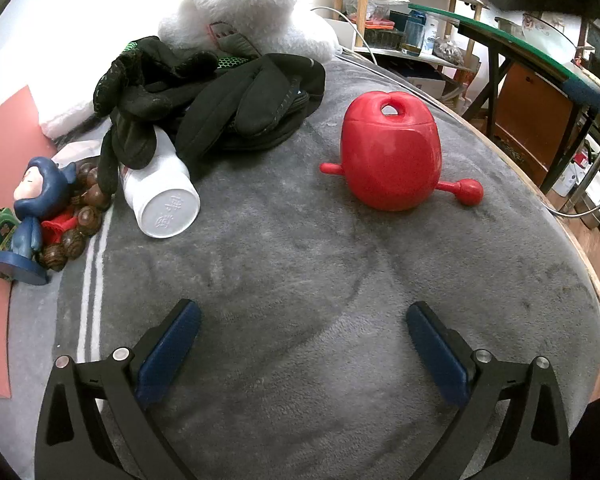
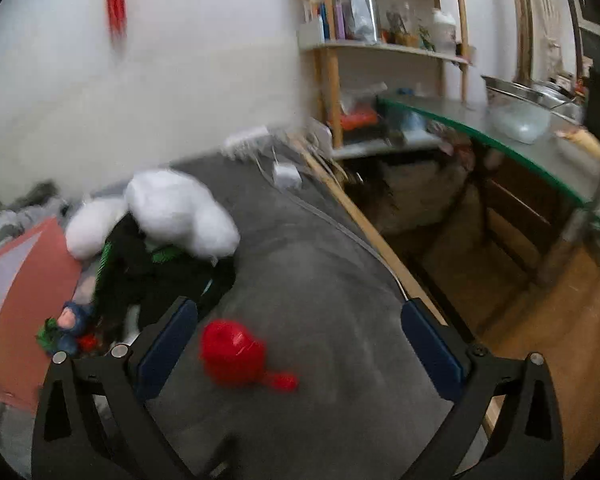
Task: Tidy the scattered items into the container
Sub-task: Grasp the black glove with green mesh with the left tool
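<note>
Both grippers open and empty above the grey blanket (image 1: pixel 300 264); scattered items not yet in any container.

In the left wrist view: left gripper (image 1: pixel 303 314) spread wide, nothing between its blue pads (image 1: pixel 168 354), over bare blanket. At 1 o'clock from it, red toy (image 1: pixel 390 152) standing apart from the rest. At 11 o'clock, white bottle (image 1: pixel 162 196) lying on its side, base toward the camera, partly under black gloves (image 1: pixel 204 100). Behind the gloves, at 12 o'clock, white plush (image 1: pixel 244 16). At 9 o'clock, blue figurine (image 1: pixel 36 208) tipped over against brown beads (image 1: pixel 86 200), beside pink paper (image 1: pixel 4 144). In the blurred right wrist view: right gripper (image 2: pixel 299 312) also spread wide and empty, red toy (image 2: pixel 232 354) on the blanket between its fingers, untouched; plush (image 2: pixel 176 208) and gloves (image 2: pixel 148 280) at 11 o'clock.
</note>
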